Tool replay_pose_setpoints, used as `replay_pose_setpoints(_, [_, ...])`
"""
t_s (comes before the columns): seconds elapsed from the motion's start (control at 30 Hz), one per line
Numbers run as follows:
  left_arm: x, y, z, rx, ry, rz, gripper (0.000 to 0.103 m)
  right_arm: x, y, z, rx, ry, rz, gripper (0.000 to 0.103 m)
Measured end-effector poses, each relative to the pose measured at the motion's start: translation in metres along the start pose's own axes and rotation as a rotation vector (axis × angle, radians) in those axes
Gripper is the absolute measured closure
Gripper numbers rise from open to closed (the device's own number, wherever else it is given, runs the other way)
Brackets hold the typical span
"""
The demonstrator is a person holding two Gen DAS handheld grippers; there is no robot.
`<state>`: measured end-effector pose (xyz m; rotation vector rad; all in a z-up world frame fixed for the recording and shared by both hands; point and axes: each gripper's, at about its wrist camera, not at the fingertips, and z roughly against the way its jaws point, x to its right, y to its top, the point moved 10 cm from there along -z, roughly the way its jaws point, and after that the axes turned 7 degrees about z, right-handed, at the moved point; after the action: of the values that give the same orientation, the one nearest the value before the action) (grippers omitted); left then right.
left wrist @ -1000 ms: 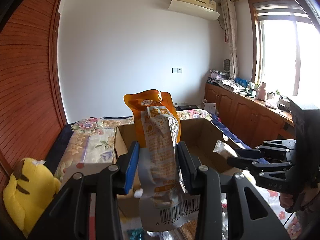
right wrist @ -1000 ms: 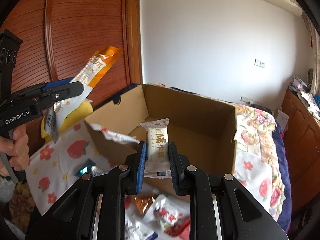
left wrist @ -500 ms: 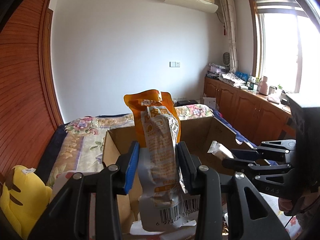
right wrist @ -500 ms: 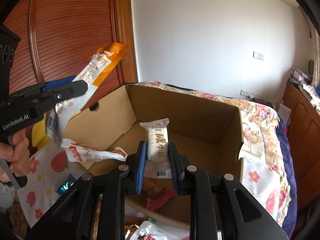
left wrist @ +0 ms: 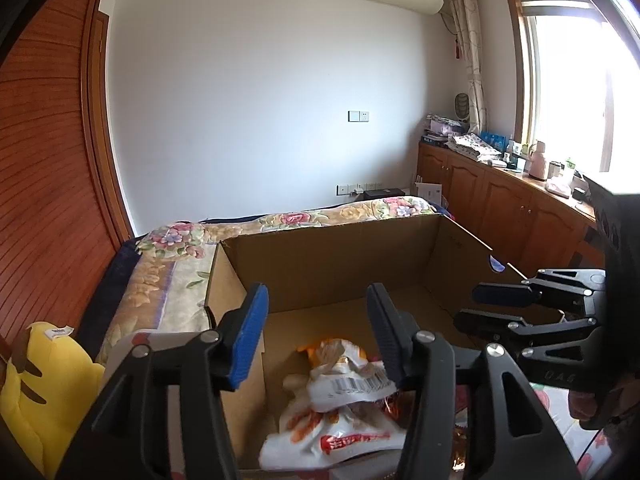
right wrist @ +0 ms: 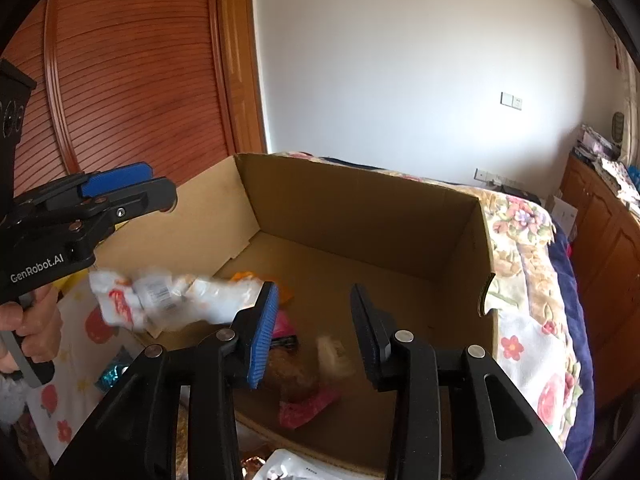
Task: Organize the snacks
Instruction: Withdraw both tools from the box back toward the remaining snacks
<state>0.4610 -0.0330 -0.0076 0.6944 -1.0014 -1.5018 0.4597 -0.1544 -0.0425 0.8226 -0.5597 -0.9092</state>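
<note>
Left gripper (left wrist: 316, 336): fingers spread, empty, above the cardboard box (left wrist: 332, 256); an orange-and-white snack bag (left wrist: 344, 380) lies inside near the box's front wall. Right gripper (right wrist: 314, 330): spread, empty, a small packet (right wrist: 334, 354) blurred beneath it inside the box. Risk: the bag sits high at the front wall and could slide out.

Inside the cardboard box (right wrist: 360, 208), the white snack packets (right wrist: 168, 300) by its left wall are motion-blurred, print unreadable. A pale wrapper (right wrist: 334, 356) near its front smears. Its front edge is cut off.
</note>
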Motion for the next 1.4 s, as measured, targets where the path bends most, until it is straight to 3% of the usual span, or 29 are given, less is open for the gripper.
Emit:
replay_pose_setpoints(0.73, [0.006, -0.022, 0.082, -0.007, 0.009, -0.021, 0.049, -0.026, -0.021, 0.098, 0.028, -0.008, -0.006, 0.063])
replay_pose_setpoints(1.4, [0.004, -0.079, 0.111, -0.063, 0.025, -0.016, 0.048, -0.05, -0.069, 0.127, -0.016, -0.005, -0.023, 0.057])
